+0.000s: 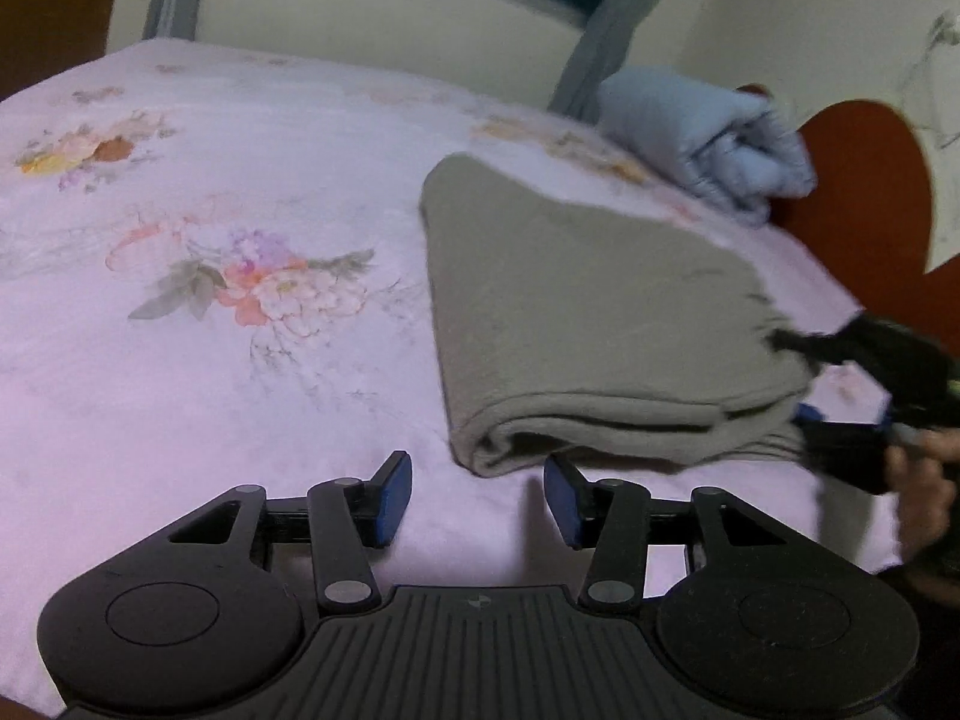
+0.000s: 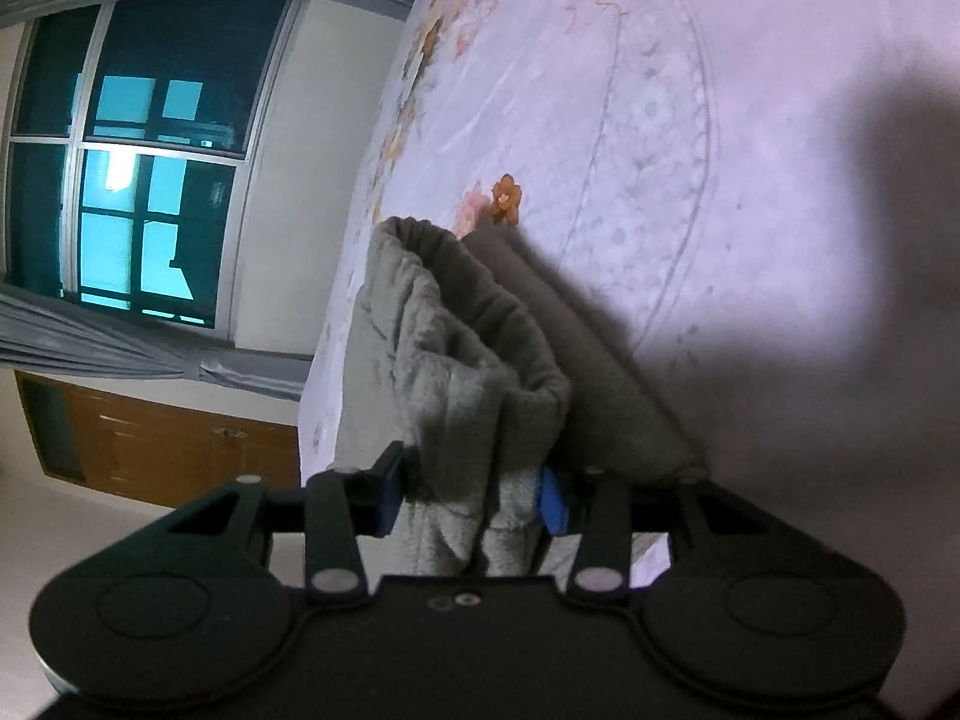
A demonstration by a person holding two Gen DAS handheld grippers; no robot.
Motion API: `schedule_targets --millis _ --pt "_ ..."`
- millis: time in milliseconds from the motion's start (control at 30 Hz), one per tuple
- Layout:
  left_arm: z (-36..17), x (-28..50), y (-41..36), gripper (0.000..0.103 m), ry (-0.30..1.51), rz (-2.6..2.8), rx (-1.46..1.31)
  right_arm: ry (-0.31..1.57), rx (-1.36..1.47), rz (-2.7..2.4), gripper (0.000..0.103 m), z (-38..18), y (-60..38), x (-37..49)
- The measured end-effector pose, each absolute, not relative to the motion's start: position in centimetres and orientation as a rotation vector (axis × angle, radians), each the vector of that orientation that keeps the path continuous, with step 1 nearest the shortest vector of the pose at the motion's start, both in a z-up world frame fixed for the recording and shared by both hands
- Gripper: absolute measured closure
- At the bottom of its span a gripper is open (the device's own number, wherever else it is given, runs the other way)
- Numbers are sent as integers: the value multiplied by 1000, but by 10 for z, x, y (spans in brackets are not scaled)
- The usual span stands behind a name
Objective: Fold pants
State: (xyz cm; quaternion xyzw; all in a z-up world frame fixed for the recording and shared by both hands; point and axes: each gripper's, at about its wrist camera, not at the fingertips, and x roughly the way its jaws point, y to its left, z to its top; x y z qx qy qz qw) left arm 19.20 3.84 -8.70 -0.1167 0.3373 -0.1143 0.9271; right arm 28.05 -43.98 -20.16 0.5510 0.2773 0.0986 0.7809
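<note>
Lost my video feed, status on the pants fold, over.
Left gripper open, empty, near the fold. Right gripper shut on grey pants, folded on floral bedsheet. Rolled blue blanket beyond, not obstructing.

Left wrist view: low over the bed [image 1: 240, 360], level, facing the folded pants [image 1: 588, 324] close ahead. Right wrist view: rolled sideways, tight against the same pants [image 2: 468, 360] and bed [image 2: 750, 150].

In the left wrist view the right gripper [image 1: 804, 387] is motion-blurred and partly cut off by the picture's edge. In the right wrist view the pants [image 2: 474, 360] cover the inner faces of its fingers, hiding how firmly they grip the cloth.
</note>
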Motion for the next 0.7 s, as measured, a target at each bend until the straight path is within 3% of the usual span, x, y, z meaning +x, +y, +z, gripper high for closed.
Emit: schedule_targets --millis 433,500,567,600,700 --pt "-99 190 64 51 647 -92 -447 633 1214 270 68 -209 -440 281" --pt "-98 188 70 51 658 -121 -461 643 1207 287 64 -205 -445 277" --pt "-98 183 82 51 661 -138 -519 606 1221 282 43 -199 -458 266" --pt "-97 179 91 51 653 -122 -554 568 1220 267 37 -194 -467 258" --pt "-88 175 113 45 591 -84 -671 482 1169 275 34 -172 -483 243"
